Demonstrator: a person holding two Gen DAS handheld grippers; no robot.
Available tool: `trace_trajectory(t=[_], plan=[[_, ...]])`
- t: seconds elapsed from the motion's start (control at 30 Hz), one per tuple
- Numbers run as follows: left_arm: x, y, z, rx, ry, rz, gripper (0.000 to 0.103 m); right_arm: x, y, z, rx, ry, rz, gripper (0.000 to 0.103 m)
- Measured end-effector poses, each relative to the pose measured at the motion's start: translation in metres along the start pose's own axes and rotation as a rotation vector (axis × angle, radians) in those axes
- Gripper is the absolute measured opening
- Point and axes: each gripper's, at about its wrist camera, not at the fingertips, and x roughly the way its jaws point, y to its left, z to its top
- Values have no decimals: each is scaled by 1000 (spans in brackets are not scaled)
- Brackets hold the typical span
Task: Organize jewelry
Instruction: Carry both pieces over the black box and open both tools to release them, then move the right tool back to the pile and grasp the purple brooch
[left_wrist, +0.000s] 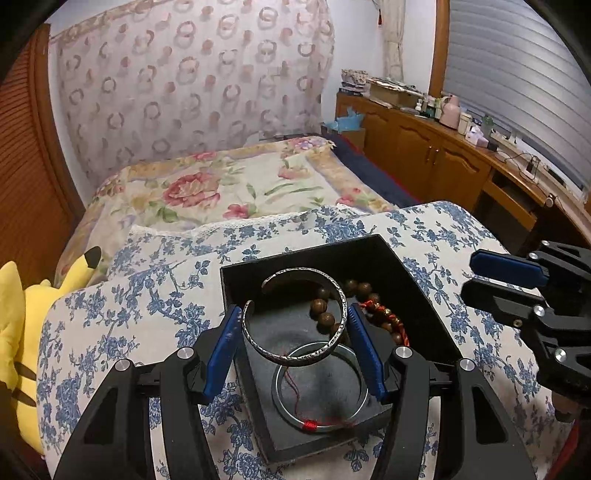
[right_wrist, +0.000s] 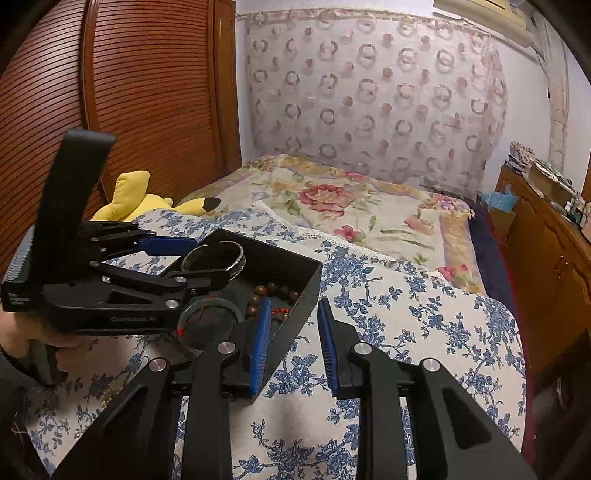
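Bedroom, floral cloth (left_wrist: 122, 314) | box (left_wrist: 388, 266) holds beads (left_wrist: 325, 314), ring bangle (left_wrist: 321, 387) | left gripper (left_wrist: 295, 343) clamps silver cuff (left_wrist: 295, 317) above box | right gripper (right_wrist: 291, 336) part-open, empty, straddling box wall | step: placing cuff | next: lower, release inside.

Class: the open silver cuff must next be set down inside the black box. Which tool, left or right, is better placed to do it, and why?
Left. The left tool already grips the silver cuff between its blue pads, directly over the black box. The right tool is empty, straddling the box's side wall.
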Motion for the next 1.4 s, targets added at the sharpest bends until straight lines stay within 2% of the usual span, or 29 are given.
trace_trajectory(t=[0.3,0.5,0.53,0.67,0.73,0.83,1.1,1.4], plan=[[-8,-3,5,-3,-30,4,56,-7,8,-3,-19,-10,3,28],[-38,2,-4,-4,-79,2,59,-26,14,-13,-3,-34,33,28],[-46,1,-8,0,-93,-1,64,-31,16,-17,-2,-38,39,28],[-71,-2,-27,23,-130,2,66,-50,23,-34,7,-48,70,28],[-80,-3,-35,27,-139,-4,71,-58,28,-41,8,-47,78,28],[-92,-4,-54,23,-147,-22,72,-69,32,-53,16,-38,94,28],[-106,-2,-102,-19,-113,-58,72,-83,46,-94,23,21,117,28],[-106,-2,-147,-65,-63,-67,76,-75,64,-130,33,120,123,28]])
